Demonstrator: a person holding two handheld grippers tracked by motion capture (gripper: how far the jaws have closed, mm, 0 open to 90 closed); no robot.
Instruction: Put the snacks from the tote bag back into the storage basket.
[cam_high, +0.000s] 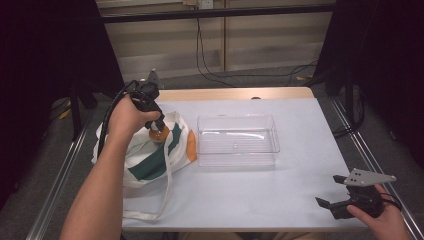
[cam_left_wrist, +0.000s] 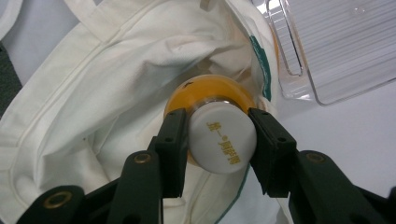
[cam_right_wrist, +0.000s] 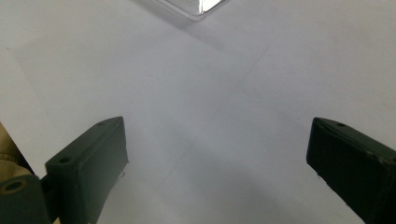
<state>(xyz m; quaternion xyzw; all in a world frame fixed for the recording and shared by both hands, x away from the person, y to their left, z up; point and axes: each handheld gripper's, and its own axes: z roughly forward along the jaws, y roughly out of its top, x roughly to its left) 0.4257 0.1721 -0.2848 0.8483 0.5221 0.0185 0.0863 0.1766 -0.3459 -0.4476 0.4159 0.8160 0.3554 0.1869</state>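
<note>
1. Left tongs (cam_left_wrist: 217, 140) clenched on the white cap (cam_left_wrist: 222, 137) of an orange bottle (cam_left_wrist: 210, 91), held over the mouth of a cream tote bag (cam_left_wrist: 93, 102) at the table's (cam_high: 260, 195) left side.
2. Clear plastic bin (cam_high: 236, 140) sits just right of the bag.
3. Right tongs (cam_right_wrist: 217, 172) released, jaws wide apart, low over bare table near its front right corner.

Bag (cam_high: 150, 155): lying on the table's (cam_high: 280, 200) left side, just beside the tray (cam_high: 237, 140).
Tray: sitting mid-table, right of the bag.
Bottle (cam_left_wrist: 219, 126): hanging over the bag's mouth.
Left gripper (cam_high: 157, 126): hovering above the bag.
Right gripper (cam_high: 336, 196): resting at the near right corner.
</note>
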